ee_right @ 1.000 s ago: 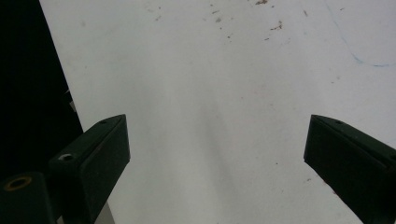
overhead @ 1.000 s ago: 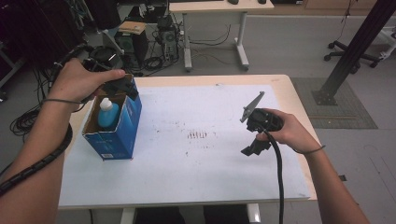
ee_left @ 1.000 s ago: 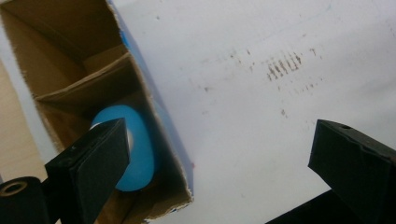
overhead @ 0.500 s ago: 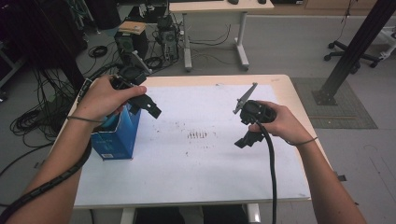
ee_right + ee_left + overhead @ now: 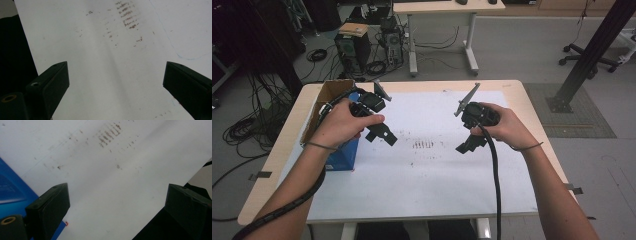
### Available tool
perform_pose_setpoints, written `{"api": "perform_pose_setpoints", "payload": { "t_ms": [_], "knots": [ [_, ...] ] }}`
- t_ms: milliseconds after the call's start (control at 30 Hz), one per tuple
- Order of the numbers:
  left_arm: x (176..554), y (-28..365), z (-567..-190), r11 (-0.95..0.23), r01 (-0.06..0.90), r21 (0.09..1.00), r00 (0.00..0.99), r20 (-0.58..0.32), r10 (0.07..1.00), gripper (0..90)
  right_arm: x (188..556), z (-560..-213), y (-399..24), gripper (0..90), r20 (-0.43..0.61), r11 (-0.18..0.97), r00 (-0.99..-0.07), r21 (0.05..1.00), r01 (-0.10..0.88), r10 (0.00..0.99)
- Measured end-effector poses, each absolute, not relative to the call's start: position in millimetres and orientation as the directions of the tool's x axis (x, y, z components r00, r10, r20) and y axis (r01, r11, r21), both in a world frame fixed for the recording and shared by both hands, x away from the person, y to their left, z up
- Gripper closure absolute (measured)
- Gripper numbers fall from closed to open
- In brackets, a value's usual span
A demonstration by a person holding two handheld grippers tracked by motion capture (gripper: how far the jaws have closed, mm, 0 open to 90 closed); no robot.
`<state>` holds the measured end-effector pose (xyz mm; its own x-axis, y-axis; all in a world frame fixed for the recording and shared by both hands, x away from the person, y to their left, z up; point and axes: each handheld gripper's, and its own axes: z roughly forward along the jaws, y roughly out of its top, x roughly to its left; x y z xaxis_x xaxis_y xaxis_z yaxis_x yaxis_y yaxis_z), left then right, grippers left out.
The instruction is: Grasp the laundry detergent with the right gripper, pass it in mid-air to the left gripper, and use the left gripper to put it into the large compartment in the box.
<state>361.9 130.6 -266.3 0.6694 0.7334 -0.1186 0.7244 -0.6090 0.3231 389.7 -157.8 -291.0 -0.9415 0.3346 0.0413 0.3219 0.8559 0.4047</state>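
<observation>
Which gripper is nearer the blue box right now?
Left. The left gripper hangs just beside the blue box, over its right edge, jaws open. The right gripper is well off across the white sheet, also open.

The left hand point(image 5: 341, 125) and forearm covered most of the blue box point(image 5: 343, 154), so its contents could not be told; only a brown flap point(image 5: 331, 92) and a low blue corner showed. In the left gripper view the box point(image 5: 12, 190) was cut off by the left edge, its print too blurred to read. The brown marks point(image 5: 423, 145) on the white sheet point(image 5: 432, 180) were too small to make out from above and smeared in both gripper views. Both forearms ran off the bottom edge of the high view. The right jaw in each gripper view was cut by the frame's edge. The right hand point(image 5: 499, 125) hid much of its gripper's body.
</observation>
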Motion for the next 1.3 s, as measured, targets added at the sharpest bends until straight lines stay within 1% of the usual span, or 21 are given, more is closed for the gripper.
{"api": "perform_pose_setpoints", "payload": {
  "t_ms": [67, 167, 200, 333, 400, 467, 500, 567, 633, 667, 767, 800, 933, 1300],
  "knots": [
    [362, 131, -266, -0.609, 0.724, 0.323, 0.669, -0.119, 0.733, 6.7, 391, -290, -156, 6.7, 0.041, 0.854, -0.941, 0.409, 0.322, 0.335],
    [361, 127, -276, -0.615, 0.721, 0.319, 0.674, -0.116, 0.73, 6.6, 392, -290, -155, 6.7, 0.041, 0.854, -0.94, 0.405, 0.326, 0.339],
    [361, 122, -291, -0.628, 0.708, 0.323, 0.688, -0.115, 0.717, 6.6, 392, -290, -155, 6.7, 0.042, 0.854, -0.94, 0.406, 0.326, 0.339],
    [361, 121, -293, -0.631, 0.706, 0.322, 0.691, -0.115, 0.714, 6.5, 392, -287, -154, 6.7, 0.04, 0.853, -0.94, 0.407, 0.325, 0.339],
    [361, 115, -306, -0.635, 0.7, 0.325, 0.696, -0.111, 0.71, 6.5, 393, -286, -153, 6.7, 0.038, 0.854, -0.94, 0.407, 0.323, 0.338],
    [361, 114, -308, -0.636, 0.699, 0.326, 0.697, -0.112, 0.708, 6.5, 393, -284, -153, 6.7, 0.034, 0.854, -0.941, 0.409, 0.322, 0.338],
    [360, 108, -316, -0.65, 0.689, 0.319, 0.708, -0.11, 0.697, 6.5, 393, -284, -152, 6.6, 0.036, 0.854, -0.941, 0.41, 0.322, 0.337],
    [360, 108, -316, -0.65, 0.689, 0.319, 0.708, -0.11, 0.697, 6.5, 394, -283, -151, 6.6, 0.034, 0.855, -0.941, 0.407, 0.321, 0.337],
    [359, 103, -323, -0.661, 0.682, 0.314, 0.717, -0.109, 0.688, 6.6, 394, -283, -151, 6.6, 0.035, 0.856, -0.941, 0.407, 0.32, 0.335],
    [359, 98, -334, -0.671, 0.676, 0.305, 0.724, -0.112, 0.68, 6.6, 394, -283, -151, 6.6, 0.035, 0.856, -0.941, 0.407, 0.32, 0.335],
    [358, 97, -336, -0.671, 0.677, 0.303, 0.724, -0.111, 0.68, 6.7, 394, -283, -151, 6.5, 0.033, 0.856, -0.942, 0.407, 0.319, 0.335],
    [358, 93, -344, -0.678, 0.67, 0.302, 0.73, -0.105, 0.675, 6.7, 394, -283, -151, 6.4, 0.034, 0.856, -0.942, 0.407, 0.318, 0.334],
    [356, 88, -351, -0.687, 0.665, 0.292, 0.736, -0.103, 0.669, 6.8, 395, -283, -151, 6.4, 0.033, 0.857, -0.941, 0.403, 0.321, 0.337],
    [356, 85, -353, -0.689, 0.661, 0.299, 0.74, -0.103, 0.665, 7.0, 396, -282, -146, 6.3, 0.03, 0.86, -0.944, 0.404, 0.312, 0.328]
  ]
}}
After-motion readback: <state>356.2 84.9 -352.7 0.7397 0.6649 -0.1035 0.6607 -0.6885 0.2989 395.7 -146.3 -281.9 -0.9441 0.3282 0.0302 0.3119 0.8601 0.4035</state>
